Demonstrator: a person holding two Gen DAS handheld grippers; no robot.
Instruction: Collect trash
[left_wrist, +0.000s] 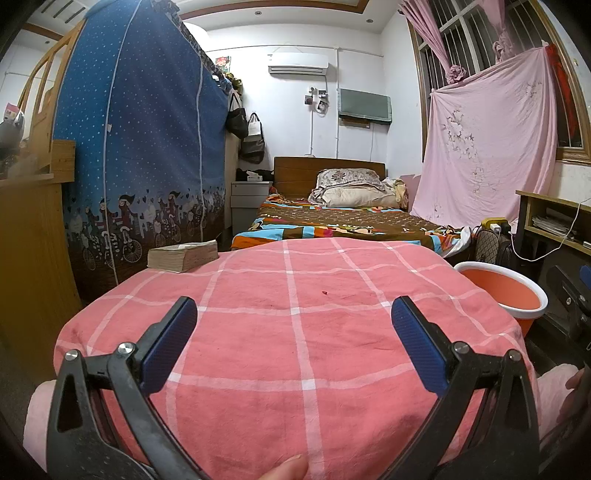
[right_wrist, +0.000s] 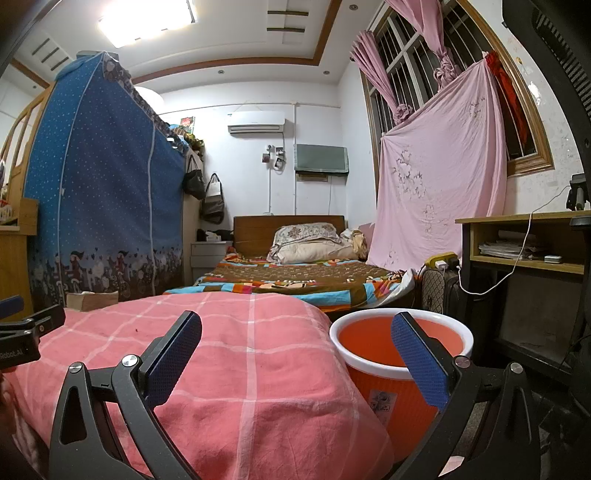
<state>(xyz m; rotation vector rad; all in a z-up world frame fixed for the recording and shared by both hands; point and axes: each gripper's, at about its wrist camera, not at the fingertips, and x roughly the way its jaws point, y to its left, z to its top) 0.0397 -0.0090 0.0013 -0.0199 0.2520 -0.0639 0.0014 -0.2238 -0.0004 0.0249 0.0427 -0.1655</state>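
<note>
An orange bin with a white rim (right_wrist: 391, 354) stands on the floor right of a surface draped in a pink checked cloth (left_wrist: 295, 332); it also shows in the left wrist view (left_wrist: 506, 291). A tiny red speck (left_wrist: 325, 292) lies on the cloth ahead of my left gripper (left_wrist: 293, 321), which is open and empty above the cloth. My right gripper (right_wrist: 295, 332) is open and empty, over the cloth's right edge with its right finger in front of the bin. No other trash shows on the cloth.
A tissue pack (left_wrist: 183, 254) lies at the cloth's far left corner. A blue fabric wardrobe (left_wrist: 140, 147) stands left, a bed (left_wrist: 332, 218) beyond, a desk with cables (right_wrist: 524, 251) and a dark chair on the right.
</note>
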